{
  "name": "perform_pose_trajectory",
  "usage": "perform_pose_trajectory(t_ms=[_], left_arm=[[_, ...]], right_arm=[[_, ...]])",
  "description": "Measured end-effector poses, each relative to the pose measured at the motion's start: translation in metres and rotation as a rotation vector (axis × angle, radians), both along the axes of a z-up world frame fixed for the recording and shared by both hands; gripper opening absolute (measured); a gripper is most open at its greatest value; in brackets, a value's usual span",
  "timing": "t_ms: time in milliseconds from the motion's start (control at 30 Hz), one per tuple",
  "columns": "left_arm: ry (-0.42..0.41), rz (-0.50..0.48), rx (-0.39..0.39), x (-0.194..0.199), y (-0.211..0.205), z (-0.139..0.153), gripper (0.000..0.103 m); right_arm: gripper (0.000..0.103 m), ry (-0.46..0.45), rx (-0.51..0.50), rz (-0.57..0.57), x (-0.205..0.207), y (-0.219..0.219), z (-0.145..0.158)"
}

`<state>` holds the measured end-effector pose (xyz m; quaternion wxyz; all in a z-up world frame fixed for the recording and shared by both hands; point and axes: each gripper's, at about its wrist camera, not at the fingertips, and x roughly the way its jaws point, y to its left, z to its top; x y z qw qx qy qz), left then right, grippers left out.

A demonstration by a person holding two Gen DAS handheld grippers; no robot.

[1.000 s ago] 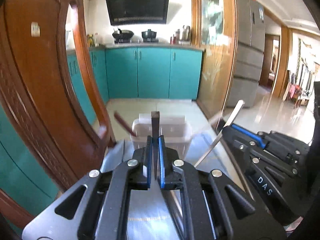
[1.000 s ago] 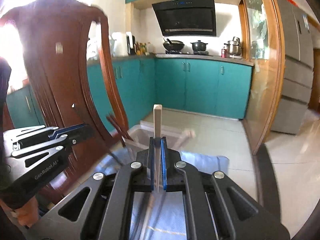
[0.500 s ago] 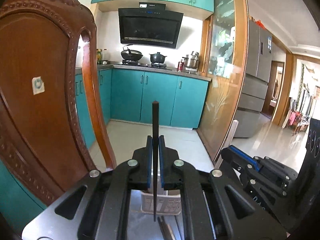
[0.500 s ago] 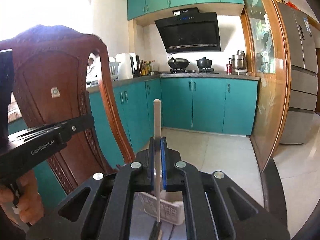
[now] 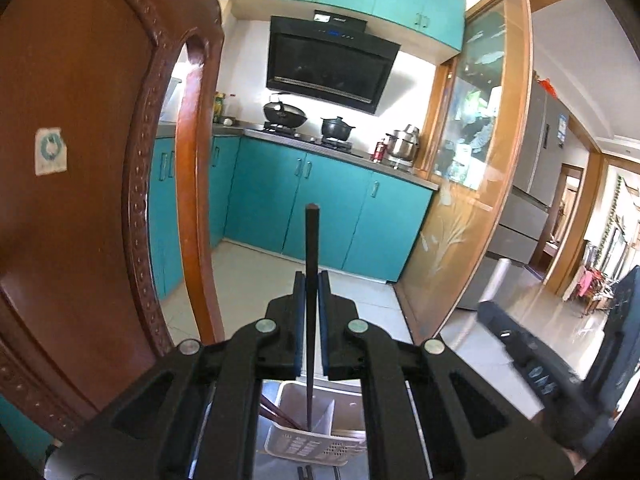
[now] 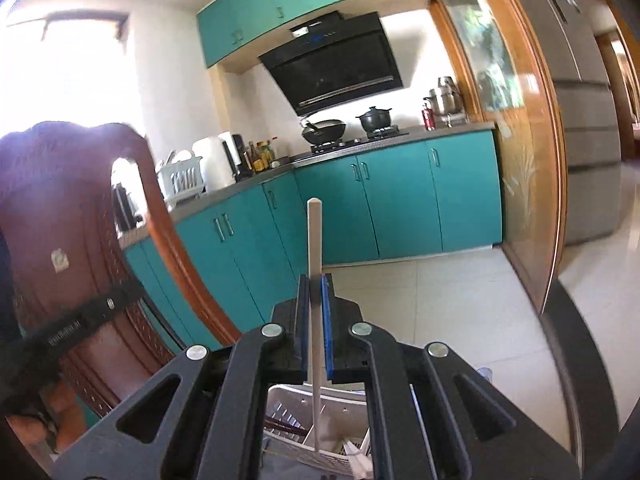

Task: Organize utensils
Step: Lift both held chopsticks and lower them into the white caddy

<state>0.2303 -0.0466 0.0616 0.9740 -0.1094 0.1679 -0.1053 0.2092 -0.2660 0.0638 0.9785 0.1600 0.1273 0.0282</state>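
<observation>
Jaws clamp dark chopstick [image 5: 311, 280], white chopstick [image 6: 315, 280], tips inside basket [image 5: 296, 446].

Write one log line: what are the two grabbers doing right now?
left gripper: shut on dark chopstick, upright over white basket | right gripper: shut on pale chopstick, tip in basket

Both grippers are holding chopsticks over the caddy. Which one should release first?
Left, probably. The left gripper holds its dark chopstick with the tip already down inside the white caddy; the white chopstick looks about as low.
</observation>
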Motion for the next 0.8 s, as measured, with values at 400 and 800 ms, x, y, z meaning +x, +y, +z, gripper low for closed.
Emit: perform_pose_trajectory(t_ms=[400,800], left_arm=[[0.005,0.032,0.151,0.022,-0.05,-0.04,0.007],[-0.015,0.05,0.313,0.019,-0.087,-0.071,0.007]], right_arm=[[0.007,-0.025,-0.078,-0.031,0.005,-0.002,-0.026],[0.006,0.047,-0.134,0.012,0.01,0.015,-0.057]])
